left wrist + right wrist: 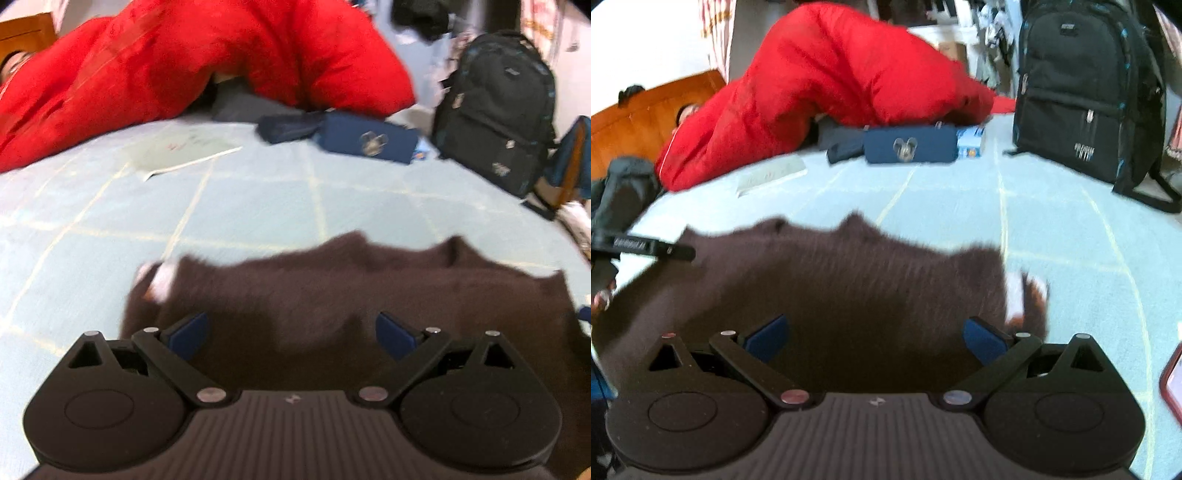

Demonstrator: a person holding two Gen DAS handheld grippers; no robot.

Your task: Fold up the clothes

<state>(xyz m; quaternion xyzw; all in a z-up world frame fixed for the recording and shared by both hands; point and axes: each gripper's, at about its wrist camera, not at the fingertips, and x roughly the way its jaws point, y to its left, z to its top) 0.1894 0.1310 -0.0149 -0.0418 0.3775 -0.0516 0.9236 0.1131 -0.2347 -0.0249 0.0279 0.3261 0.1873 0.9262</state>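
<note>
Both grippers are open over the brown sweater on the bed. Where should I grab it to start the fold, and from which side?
Judging by how it lies, take the brown sweater at an outer side edge: the left gripper at the edge with the white tag, coming in from over the light blue bedsheet. That edge lies free on bare sheet, so a finger could slip beneath. The blur hides the exact hem.

Even, soft indoor light fills both views; we see no glare. Motion blur smears the brown sweater (pixel 332 295) ahead of the left gripper (pixel 291 332), its edges feathered, and likewise ahead of the right gripper (pixel 875 338). Shadow pools between the fingers. Fisheye curvature bends the pale blue sheet (pixel 1071 229) towards the corners.
</note>
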